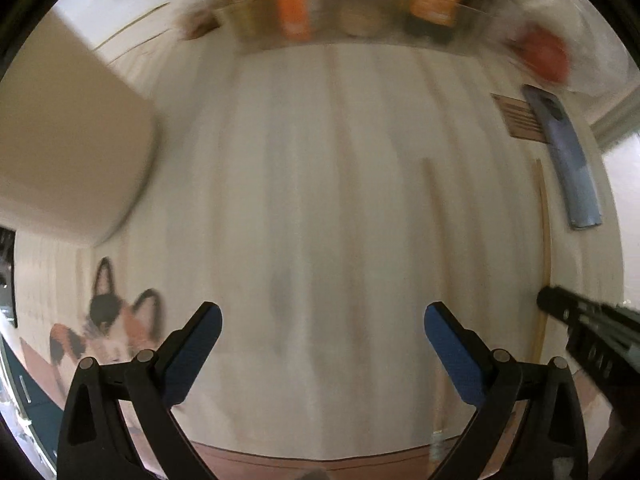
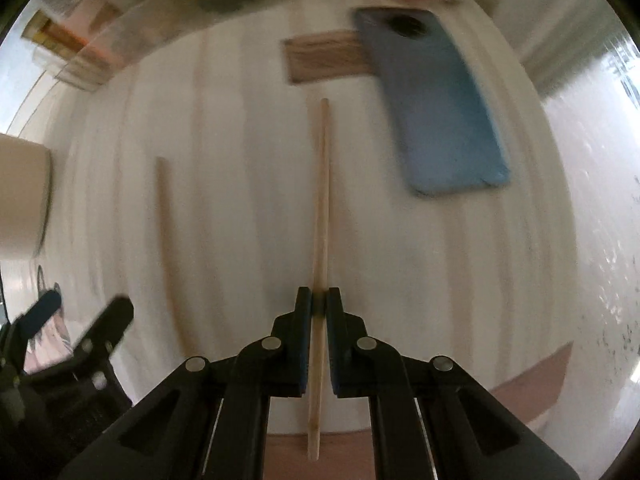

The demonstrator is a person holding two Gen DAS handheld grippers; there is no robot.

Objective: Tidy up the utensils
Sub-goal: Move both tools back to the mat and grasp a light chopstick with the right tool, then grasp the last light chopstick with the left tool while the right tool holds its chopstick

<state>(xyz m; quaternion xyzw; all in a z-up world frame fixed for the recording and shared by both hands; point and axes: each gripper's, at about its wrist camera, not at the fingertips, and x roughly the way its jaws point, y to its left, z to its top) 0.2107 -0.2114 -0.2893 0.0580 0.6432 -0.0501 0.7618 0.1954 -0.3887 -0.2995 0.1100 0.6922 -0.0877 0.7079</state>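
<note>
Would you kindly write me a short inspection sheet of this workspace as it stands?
Surface: pale striped table.
Job's things: one chopstick clamped by the right hand-held gripper; second chopstick lying loose, parallel to its left.
Clutter: blue phone partly over a wooden piece; beige container; cat picture; blurred jars at the far edge.
Grippers: left hand-held gripper open, empty.
Cables: nothing seen.
Surroundings: too blurred to tell.
</note>
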